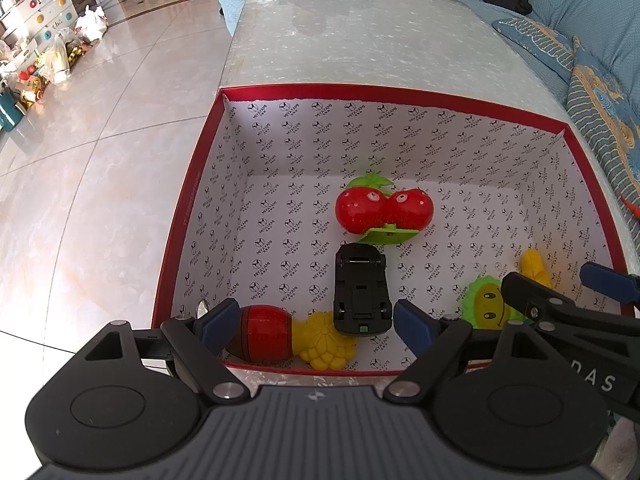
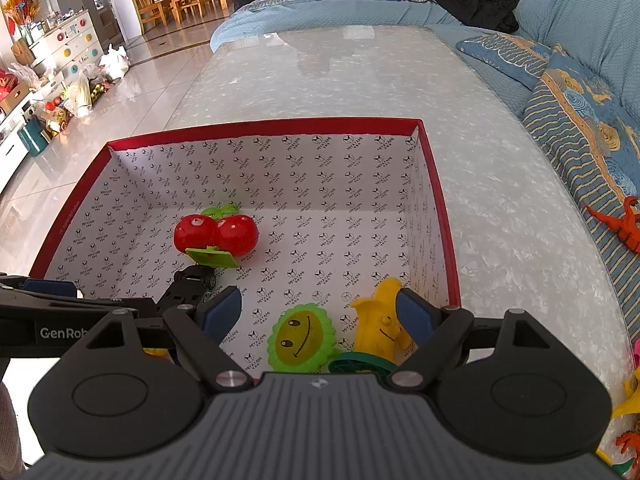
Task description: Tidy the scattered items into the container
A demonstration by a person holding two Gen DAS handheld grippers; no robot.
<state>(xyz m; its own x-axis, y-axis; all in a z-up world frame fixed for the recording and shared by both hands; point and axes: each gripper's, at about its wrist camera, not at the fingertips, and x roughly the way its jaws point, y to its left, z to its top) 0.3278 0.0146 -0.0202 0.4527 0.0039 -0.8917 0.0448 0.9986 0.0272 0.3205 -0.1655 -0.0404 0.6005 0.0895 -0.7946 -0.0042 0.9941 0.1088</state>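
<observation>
A red box (image 1: pixel 188 200) with a white printed lining sits on the glass table; it also shows in the right wrist view (image 2: pixel 438 216). Inside lie a red cherry toy (image 1: pixel 382 210), a black toy car (image 1: pixel 360 294) on its roof, a red and yellow corn toy (image 1: pixel 296 338), a green sunflower toy (image 2: pixel 302 336) and a yellow banana toy (image 2: pixel 380 326). My left gripper (image 1: pixel 316 322) is open and empty above the box's near edge. My right gripper (image 2: pixel 320 310) is open and empty above the sunflower and banana toys.
An orange dinosaur toy (image 2: pixel 626 228) lies on the patterned cushion at the right. Yellow and orange toys (image 2: pixel 628 428) lie at the table's right edge near me. A blue sofa (image 2: pixel 580 8) runs along the right, tiled floor (image 1: pixel 100 160) lies to the left.
</observation>
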